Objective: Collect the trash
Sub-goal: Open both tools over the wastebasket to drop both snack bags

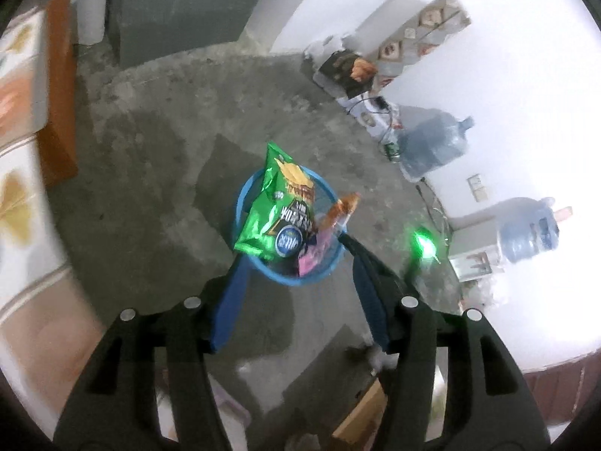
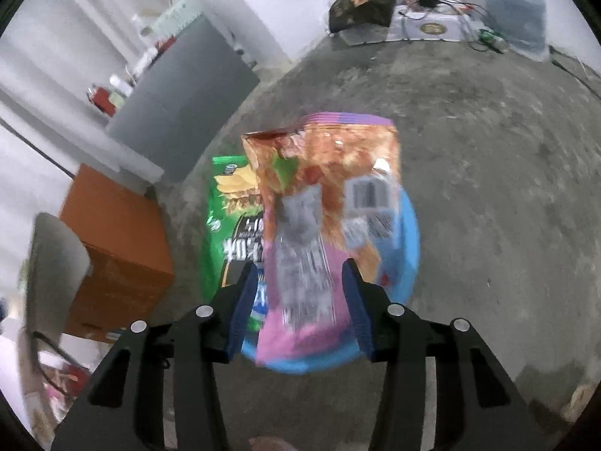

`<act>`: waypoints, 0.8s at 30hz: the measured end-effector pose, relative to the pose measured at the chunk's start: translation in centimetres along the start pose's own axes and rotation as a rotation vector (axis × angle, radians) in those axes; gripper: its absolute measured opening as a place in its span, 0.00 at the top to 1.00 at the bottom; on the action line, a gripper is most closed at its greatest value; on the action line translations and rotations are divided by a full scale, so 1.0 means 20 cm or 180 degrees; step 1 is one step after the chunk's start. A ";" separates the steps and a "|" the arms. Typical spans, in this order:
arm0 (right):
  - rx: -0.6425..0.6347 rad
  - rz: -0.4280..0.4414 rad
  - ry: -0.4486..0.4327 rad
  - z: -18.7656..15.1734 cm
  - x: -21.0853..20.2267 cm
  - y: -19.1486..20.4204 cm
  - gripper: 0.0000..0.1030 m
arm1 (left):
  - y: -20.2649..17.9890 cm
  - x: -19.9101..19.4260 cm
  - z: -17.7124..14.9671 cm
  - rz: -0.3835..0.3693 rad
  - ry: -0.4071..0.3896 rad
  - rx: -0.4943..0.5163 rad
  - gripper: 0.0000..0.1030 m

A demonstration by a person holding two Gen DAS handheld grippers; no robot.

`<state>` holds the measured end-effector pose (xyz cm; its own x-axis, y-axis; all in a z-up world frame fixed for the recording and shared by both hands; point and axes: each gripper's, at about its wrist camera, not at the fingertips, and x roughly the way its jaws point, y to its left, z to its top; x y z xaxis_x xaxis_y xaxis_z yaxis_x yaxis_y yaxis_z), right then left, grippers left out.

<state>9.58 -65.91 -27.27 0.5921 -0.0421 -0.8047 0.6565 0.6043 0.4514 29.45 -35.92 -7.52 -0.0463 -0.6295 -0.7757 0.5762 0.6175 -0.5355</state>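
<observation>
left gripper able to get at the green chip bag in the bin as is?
Probably yes. The left gripper is open and empty above the blue bin, and the green bag sticks up over the rim on its side. The pink bag, between the right gripper's fingers, lies beside it, not over it.

A bare concrete floor [image 1: 150,158] fills the scene. Two blue water jugs [image 1: 432,146] lie by the white wall at three o'clock. An orange box [image 2: 112,233] sits at nine o'clock, beside a grey cabinet [image 2: 180,105].
</observation>
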 end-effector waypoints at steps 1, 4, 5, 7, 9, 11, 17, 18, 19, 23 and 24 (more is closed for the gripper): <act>-0.0029 0.0043 0.0056 0.02 0.05 0.02 0.56 | 0.02 -0.05 -0.03 -0.0019 -0.0017 -0.0013 0.46; -0.0262 0.0061 0.0197 0.06 0.22 0.12 0.56 | 0.12 -0.24 -0.14 -0.0059 -0.0172 -0.0109 0.46; -0.0383 0.0042 0.0282 0.06 0.29 0.17 0.56 | 0.14 -0.30 -0.17 -0.0042 -0.0226 -0.0126 0.46; -0.0509 -0.0038 0.0396 0.06 0.38 0.22 0.56 | 0.18 -0.40 -0.24 -0.0026 -0.0314 -0.0157 0.46; -0.0686 -0.0170 0.0466 0.05 0.48 0.27 0.56 | 0.20 -0.47 -0.28 -0.0018 -0.0385 -0.0181 0.46; -0.0746 -0.0237 0.0542 0.05 0.54 0.29 0.56 | 0.23 -0.54 -0.32 -0.0017 -0.0457 -0.0224 0.45; -0.0932 -0.0555 0.0880 0.08 0.75 0.35 0.57 | 0.30 -0.63 -0.37 -0.0012 -0.0615 -0.0331 0.45; -0.0981 -0.0693 0.0968 0.07 0.80 0.35 0.58 | 0.31 -0.63 -0.37 -0.0025 -0.0618 -0.0346 0.45; -0.1041 -0.0836 0.1045 0.05 0.85 0.35 0.59 | 0.33 -0.63 -0.37 -0.0022 -0.0618 -0.0365 0.45; -0.1004 -0.1030 0.1105 0.07 0.95 0.32 0.59 | 0.38 -0.64 -0.39 -0.0050 -0.0621 -0.0428 0.45; -0.1023 -0.1079 0.1143 0.08 0.97 0.32 0.60 | 0.38 -0.65 -0.40 -0.0045 -0.0636 -0.0428 0.45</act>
<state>26.02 -64.08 -39.37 0.1418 -0.0369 -0.9892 0.5739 0.8173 0.0517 27.93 -19.21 -4.23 0.1164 -0.7112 -0.6933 0.4623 0.6566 -0.5959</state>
